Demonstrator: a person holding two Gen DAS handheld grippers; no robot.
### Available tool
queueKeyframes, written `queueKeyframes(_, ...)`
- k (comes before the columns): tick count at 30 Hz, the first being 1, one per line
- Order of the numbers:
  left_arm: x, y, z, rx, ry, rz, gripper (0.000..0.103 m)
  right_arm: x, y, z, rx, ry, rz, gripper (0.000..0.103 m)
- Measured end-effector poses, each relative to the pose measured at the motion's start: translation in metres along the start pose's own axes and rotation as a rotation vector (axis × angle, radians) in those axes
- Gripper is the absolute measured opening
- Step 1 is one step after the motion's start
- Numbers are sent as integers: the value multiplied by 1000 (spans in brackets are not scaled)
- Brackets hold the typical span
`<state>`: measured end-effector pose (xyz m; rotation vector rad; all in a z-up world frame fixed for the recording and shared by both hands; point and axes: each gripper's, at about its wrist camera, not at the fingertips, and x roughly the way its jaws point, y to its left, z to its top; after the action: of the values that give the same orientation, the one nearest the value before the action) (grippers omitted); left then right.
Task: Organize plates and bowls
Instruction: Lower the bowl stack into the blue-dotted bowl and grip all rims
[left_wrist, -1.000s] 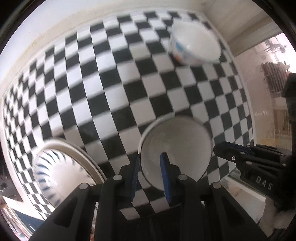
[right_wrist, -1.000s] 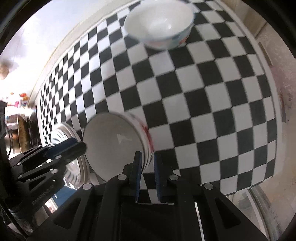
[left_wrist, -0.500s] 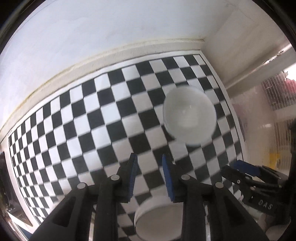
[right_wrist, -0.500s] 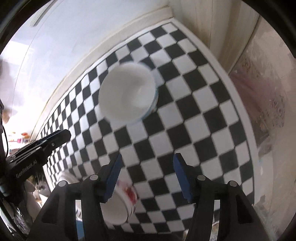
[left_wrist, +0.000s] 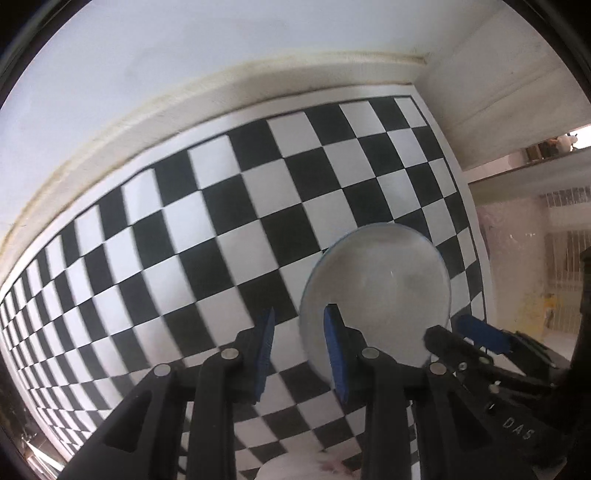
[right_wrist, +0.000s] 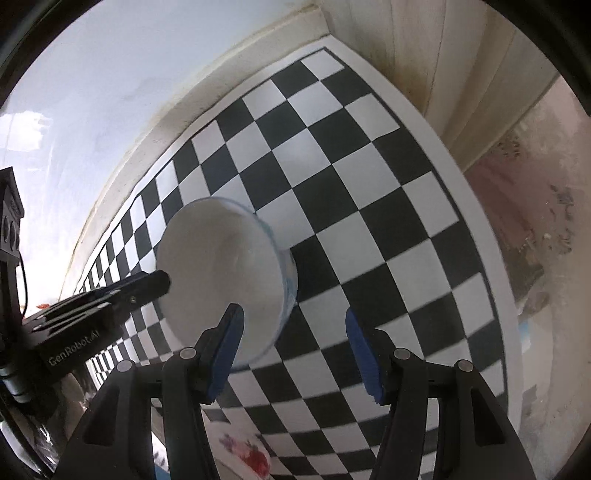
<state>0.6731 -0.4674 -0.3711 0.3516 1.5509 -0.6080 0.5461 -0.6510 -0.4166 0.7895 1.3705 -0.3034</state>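
Note:
A white bowl with a blue-tinted rim (left_wrist: 380, 291) stands on the black-and-white checkered table near its far right corner; it also shows in the right wrist view (right_wrist: 221, 273). My left gripper (left_wrist: 298, 354) is open with a narrow gap, and the bowl's left rim sits just ahead of its right finger (left_wrist: 334, 354). My right gripper (right_wrist: 293, 350) is wide open, and the bowl's right rim lies just ahead of its left finger (right_wrist: 225, 354). A second bowl with red flower print (right_wrist: 247, 456) shows at the bottom edge; its white rim also shows in the left wrist view (left_wrist: 306, 467).
The white wall (left_wrist: 221, 55) runs along the table's far edge, and a side wall (right_wrist: 424, 48) closes the right corner. The table's right edge (right_wrist: 480, 229) drops off beside the bowl. The other gripper's black body shows at each view's side.
Both grippers have moved forward toward the far bowl, which now looms larger. The right gripper let go of the flowered bowl and opened wide. The flowered bowl dropped to the bottom edge.

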Motion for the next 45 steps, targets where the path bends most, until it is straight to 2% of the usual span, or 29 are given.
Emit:
queueKeyframes(1,5,-1,3,4,10,0,25,5,-2,4,8,7,16,59)
queueKeyframes(6,28,-5,13,12,50,-25,25,22,-4,14,22,34,46,37)
queueKeyframes(8,31,-7,13,16,43,-48,24,30,-6,17,25,52,58,15)
queueKeyframes(9,32,-8,12,18,34,-41,23,34,-7,18,29,63,58,14)
queueKeyframes(20,22,-14,-8,8,3,-26,23,34,-2,8,16,62,61,11)
queueKeyframes(21,23,-19,-2,9,-3,-24,23,35,0,7,17,63,64,11)
queueKeyframes(29,-10,-23,-15,18,-62,-22,23,13,24,-6,-36,38,63,10)
queueKeyframes(45,-83,-7,-81,-2,-160,-39,23,-51,73,-62,-168,-17,100,11)
